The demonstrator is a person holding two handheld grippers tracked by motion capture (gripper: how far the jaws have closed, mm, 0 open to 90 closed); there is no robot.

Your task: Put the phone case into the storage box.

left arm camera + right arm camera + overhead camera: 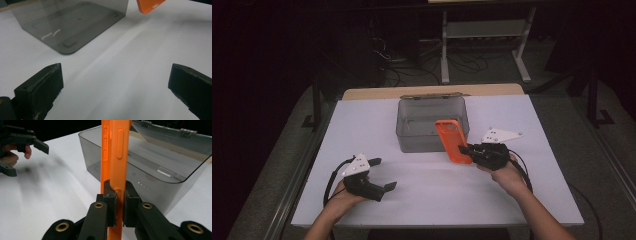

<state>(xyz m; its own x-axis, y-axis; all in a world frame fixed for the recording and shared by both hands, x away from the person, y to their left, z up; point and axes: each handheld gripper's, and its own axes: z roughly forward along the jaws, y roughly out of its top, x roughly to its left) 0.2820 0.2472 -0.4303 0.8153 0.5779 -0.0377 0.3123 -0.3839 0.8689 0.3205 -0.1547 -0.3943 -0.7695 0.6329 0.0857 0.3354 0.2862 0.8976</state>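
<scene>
Here, white table (422, 192) (dark room): right claw (463, 149) clamps orange phone case (453, 140); left claw (383, 174) spread wide.

No readable text, label, brand, number or sign appears on anything in the three views, near or far.

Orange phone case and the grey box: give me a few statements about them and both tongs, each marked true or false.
1. The right tongs are shut on the orange phone case. True.
2. The phone case lies flat inside the grey box. False: it is held up in front of the box.
3. The left tongs are open with nothing between the jaws. True.
4. The box lid is shut. False: it is open, hinged back.
</scene>
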